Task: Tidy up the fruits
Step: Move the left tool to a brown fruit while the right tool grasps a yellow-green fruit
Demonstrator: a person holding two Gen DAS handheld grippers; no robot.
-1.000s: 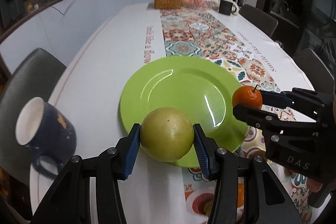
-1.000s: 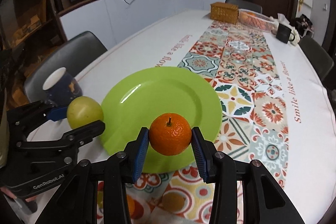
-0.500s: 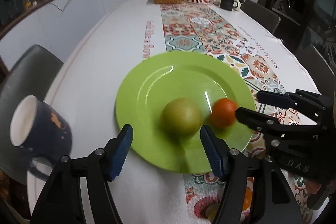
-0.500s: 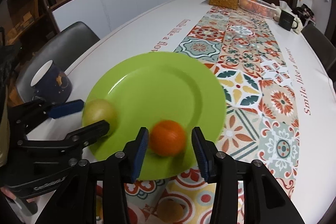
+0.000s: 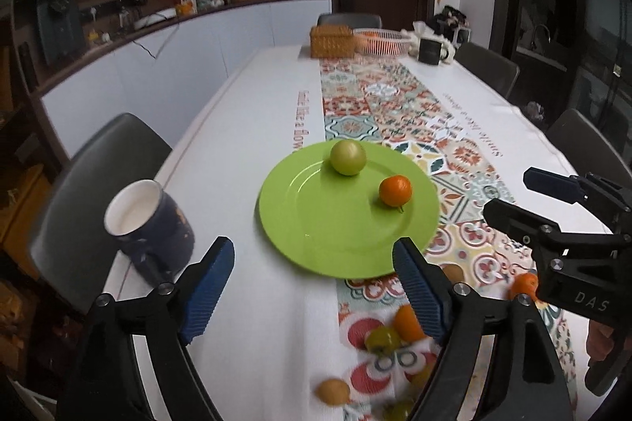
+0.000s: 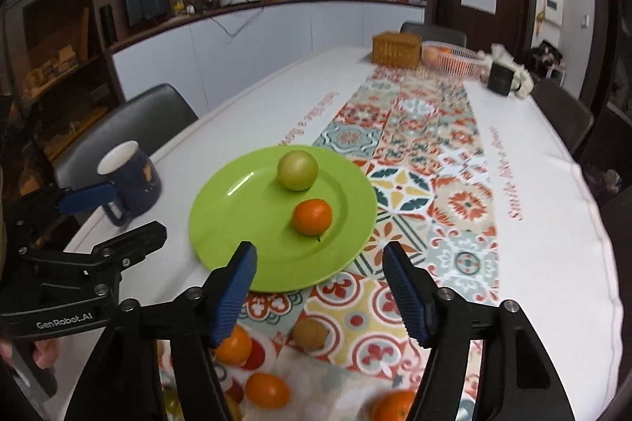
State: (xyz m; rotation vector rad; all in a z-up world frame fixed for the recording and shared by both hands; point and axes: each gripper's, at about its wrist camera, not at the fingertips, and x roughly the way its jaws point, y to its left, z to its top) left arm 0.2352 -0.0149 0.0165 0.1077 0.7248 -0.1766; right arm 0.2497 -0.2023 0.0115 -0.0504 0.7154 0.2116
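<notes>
Okay, green fruit [image 5: 347, 157] and orange [image 5: 395, 190] both sit apart on my green plate [image 5: 316, 247] on the tabletop [image 5: 245, 144]; left gripper [image 5: 312, 296] and right gripper [image 6: 320, 288] hover with fingers spread, holding nothing; mug [image 5: 148, 219] beside.

Green fruit [image 5: 347, 157] and orange [image 5: 395, 190] on the green plate [image 5: 316, 239], apart. Left gripper [image 5: 314, 286] wide open, holding nothing. Blue mug [image 5: 148, 223] near the plate.

green plate [image 5: 316, 243], orange mandarin [image 5: 395, 190] — blue-padded tongs [image 5: 314, 286]
</notes>
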